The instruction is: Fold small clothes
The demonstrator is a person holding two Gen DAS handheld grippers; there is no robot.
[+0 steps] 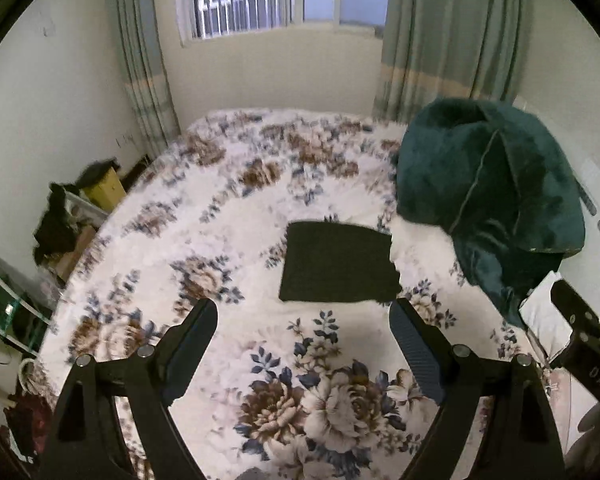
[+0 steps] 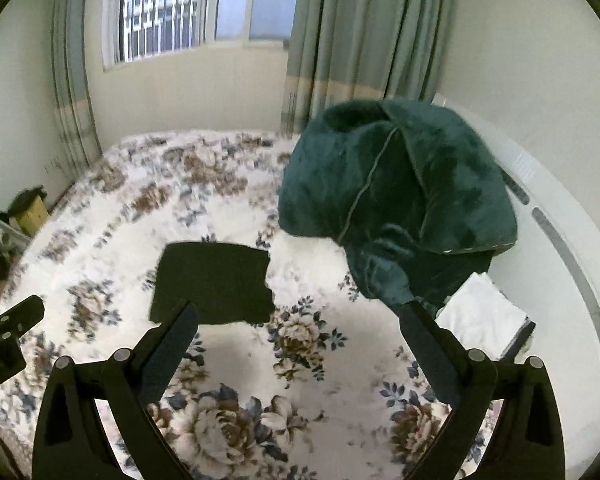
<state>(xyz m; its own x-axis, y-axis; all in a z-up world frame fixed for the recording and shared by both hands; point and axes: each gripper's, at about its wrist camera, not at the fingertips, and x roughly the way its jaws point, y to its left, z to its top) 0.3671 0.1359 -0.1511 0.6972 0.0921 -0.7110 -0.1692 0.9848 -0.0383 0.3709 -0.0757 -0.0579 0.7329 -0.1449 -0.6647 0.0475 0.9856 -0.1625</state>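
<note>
A small dark garment [image 1: 338, 262] lies folded into a flat rectangle on the floral bedspread [image 1: 236, 208]; it also shows in the right wrist view [image 2: 214, 282]. My left gripper [image 1: 304, 314] is open and empty, held above the bed just in front of the garment's near edge. My right gripper [image 2: 300, 316] is open and empty, above the bed to the right of the garment. The right gripper's body shows at the right edge of the left wrist view [image 1: 580, 320]. The left gripper's body shows at the left edge of the right wrist view [image 2: 8, 332].
A bulky dark green blanket [image 1: 492, 192] is heaped at the bed's right side, also in the right wrist view [image 2: 400, 200]. A white folded cloth [image 2: 484, 316] lies under it. Clutter and a yellow box [image 1: 104, 188] stand left of the bed. Curtains and a window are behind.
</note>
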